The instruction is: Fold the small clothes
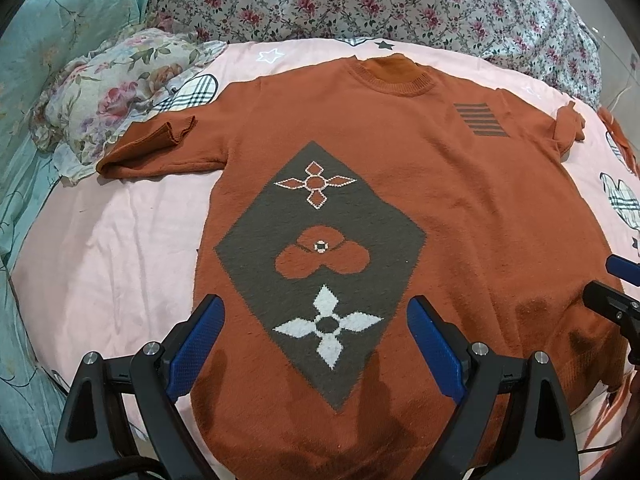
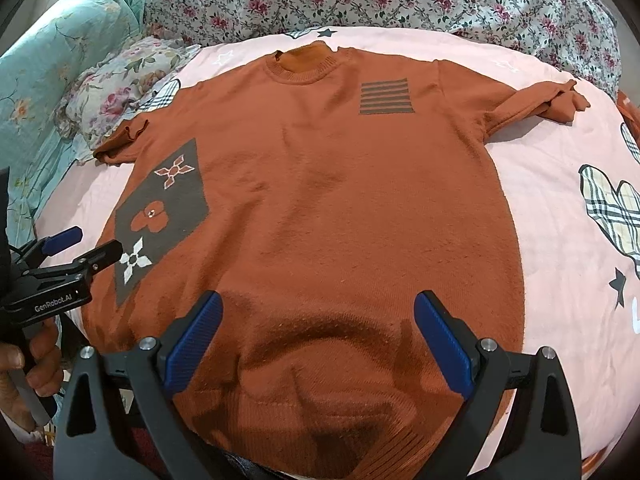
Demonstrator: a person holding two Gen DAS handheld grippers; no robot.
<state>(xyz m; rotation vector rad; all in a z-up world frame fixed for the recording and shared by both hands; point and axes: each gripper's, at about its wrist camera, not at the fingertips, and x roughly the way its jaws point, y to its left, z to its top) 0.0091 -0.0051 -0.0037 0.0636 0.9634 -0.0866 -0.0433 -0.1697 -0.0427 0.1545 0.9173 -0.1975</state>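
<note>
Pink sheet [image 1: 120, 248] bears sweater [image 1: 400, 184], hem beneath both grippers' spread fingers [image 2: 192, 336].

- left gripper [image 1: 316, 336]: black angular frame, blue textured finger pads [image 1: 200, 344], silver round screws, black cable at bottom edge
- right gripper [image 2: 318, 336]: same black/blue build
- white "GenRobot.AI" print on body
- bare hand [image 2: 24, 376] skin
</note>
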